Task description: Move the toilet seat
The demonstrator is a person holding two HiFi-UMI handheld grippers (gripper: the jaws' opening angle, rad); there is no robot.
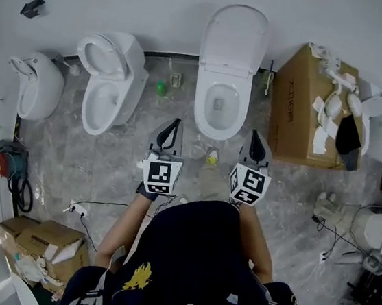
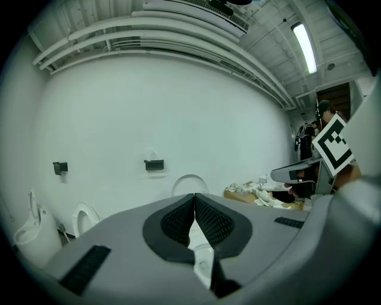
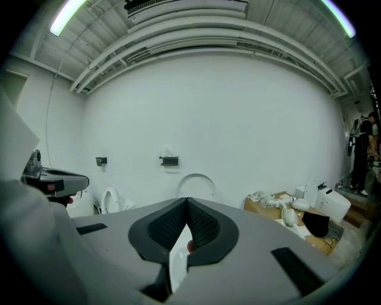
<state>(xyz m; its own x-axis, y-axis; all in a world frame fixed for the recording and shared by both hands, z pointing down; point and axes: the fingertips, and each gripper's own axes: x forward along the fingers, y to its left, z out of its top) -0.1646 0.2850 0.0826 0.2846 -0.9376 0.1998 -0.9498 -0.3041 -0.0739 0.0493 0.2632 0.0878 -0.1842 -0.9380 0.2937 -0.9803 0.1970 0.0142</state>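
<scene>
Head view: left gripper (image 1: 174,127) and right gripper (image 1: 255,139) (both pinched shut, empty) hover at seven and five o'clock of the toilet (image 1: 201,109), its lid (image 1: 234,40) raised.

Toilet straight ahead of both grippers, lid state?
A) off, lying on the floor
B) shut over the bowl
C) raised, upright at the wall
C: its lid stands upright behind the exposed bowl.

White wall (image 1: 126,2), grey marbled floor (image 1: 72,161)
</scene>
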